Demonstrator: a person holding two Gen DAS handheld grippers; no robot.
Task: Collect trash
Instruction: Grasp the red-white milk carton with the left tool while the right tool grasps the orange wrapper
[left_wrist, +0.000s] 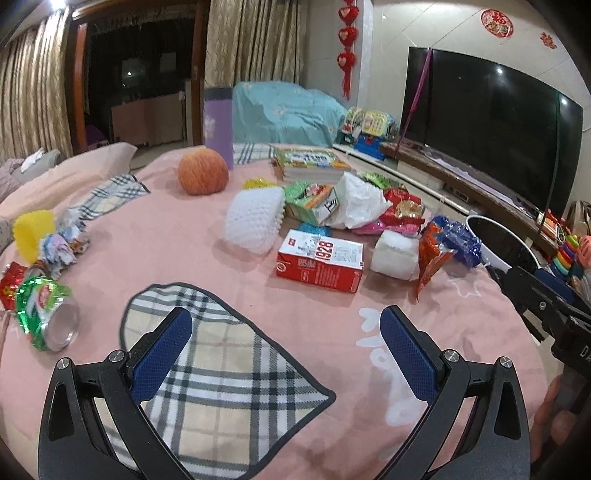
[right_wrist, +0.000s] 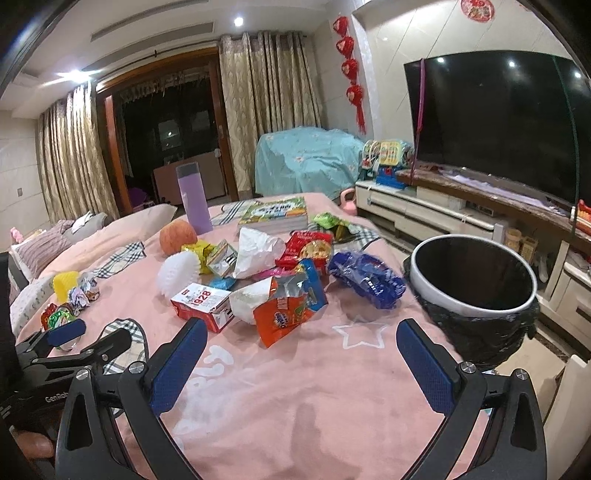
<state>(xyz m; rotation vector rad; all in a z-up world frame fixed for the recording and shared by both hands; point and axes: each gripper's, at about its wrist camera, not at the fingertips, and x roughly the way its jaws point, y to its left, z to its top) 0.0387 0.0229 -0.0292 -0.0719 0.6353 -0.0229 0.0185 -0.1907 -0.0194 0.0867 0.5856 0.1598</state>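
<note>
Red carton (left_wrist: 320, 260) reads "1928"; left gripper (left_wrist: 284, 354) and right gripper (right_wrist: 302, 363) jaws released, empty

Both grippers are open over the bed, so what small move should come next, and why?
Probably ease the right gripper forward to the orange snack wrapper: it is open and empty, that wrapper lies nearest ahead, and the bin stands close on its right.

I read "1928" on the red and white carton (left_wrist: 320, 260), which lies just beside the white spiky ball (left_wrist: 255, 218). My left gripper's (right_wrist: 88, 336) black body reads "GenRob", cut off.
</note>
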